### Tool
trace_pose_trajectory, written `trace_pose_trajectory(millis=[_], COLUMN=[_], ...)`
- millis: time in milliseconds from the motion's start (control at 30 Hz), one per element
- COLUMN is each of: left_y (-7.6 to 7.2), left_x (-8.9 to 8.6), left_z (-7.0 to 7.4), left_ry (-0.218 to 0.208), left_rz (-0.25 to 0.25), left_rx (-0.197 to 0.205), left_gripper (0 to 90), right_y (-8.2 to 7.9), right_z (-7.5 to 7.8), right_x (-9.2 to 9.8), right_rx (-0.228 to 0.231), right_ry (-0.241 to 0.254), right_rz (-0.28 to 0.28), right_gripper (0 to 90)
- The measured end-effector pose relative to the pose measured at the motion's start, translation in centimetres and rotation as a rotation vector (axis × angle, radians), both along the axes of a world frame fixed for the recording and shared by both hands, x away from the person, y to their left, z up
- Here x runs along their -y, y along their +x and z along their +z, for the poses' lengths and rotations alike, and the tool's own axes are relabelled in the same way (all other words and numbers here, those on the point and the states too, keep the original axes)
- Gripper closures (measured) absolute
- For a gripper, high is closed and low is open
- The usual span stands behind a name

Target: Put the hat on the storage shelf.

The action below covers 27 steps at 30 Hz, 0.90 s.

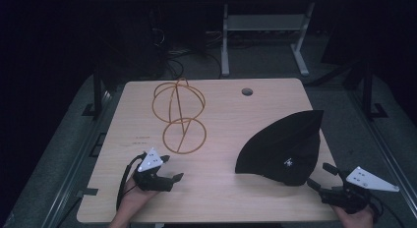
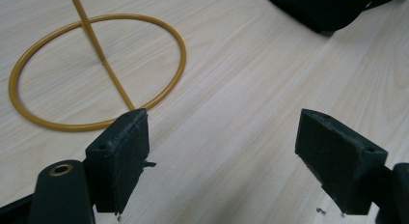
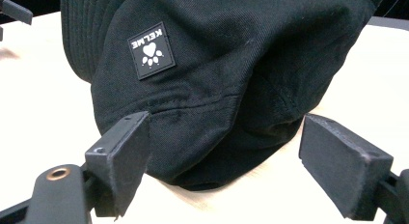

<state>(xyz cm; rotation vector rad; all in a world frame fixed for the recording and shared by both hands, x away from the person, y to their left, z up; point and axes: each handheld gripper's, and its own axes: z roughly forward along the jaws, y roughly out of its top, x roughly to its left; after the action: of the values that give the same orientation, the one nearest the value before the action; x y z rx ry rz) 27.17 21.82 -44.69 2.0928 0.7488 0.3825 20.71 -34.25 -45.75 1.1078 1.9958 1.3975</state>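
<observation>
A black cloth hat (image 1: 282,144) lies flattened on the right half of the light wooden table (image 1: 221,188); a small label with a paw print (image 3: 151,50) shows on it. My right gripper (image 1: 321,178) sits just off the hat's near right edge, open, with the hat's edge (image 3: 217,137) between and just beyond its jaws. A yellow wire stand (image 1: 179,115), with a round base ring (image 2: 96,72) and a globe-shaped top, stands at the centre left. My left gripper (image 1: 171,169) hovers near the front left, open and holding nothing, a short way in front of the ring.
A round cable hole (image 1: 247,92) sits near the table's far edge. Beyond the table are a white table frame (image 1: 265,36), cables and dark floor. Bare wood lies between the two grippers.
</observation>
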Motion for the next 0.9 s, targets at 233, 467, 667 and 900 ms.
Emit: trace_pose_trajectory(millis=[233,467,667,900], left_y=[-0.1,-0.4,-0.2,0.7], left_x=[0.7,2.2,5.5,10.8], left_z=[0.1,0.7,2.1,3.3], left_ry=[-0.004,-0.018,-0.012,-0.010], left_rz=[-0.031,-0.100,-0.207,-0.324], left_rx=[-0.006,-0.010,-0.010,0.002], left_gripper=[20.1,20.4,20.8,21.6], right_y=[0.0,-0.3,-0.6,-0.6], right_z=[-0.2,0.4,0.6,0.5], right_x=[0.0,-0.1,0.2,0.5], right_rx=[-0.013,0.007,0.015,0.013], right_ry=[0.000,0.007,0.020,0.028], right_rz=[0.005,-0.014,-0.030,-0.029], right_gripper=[16.8,16.3,14.9,14.8])
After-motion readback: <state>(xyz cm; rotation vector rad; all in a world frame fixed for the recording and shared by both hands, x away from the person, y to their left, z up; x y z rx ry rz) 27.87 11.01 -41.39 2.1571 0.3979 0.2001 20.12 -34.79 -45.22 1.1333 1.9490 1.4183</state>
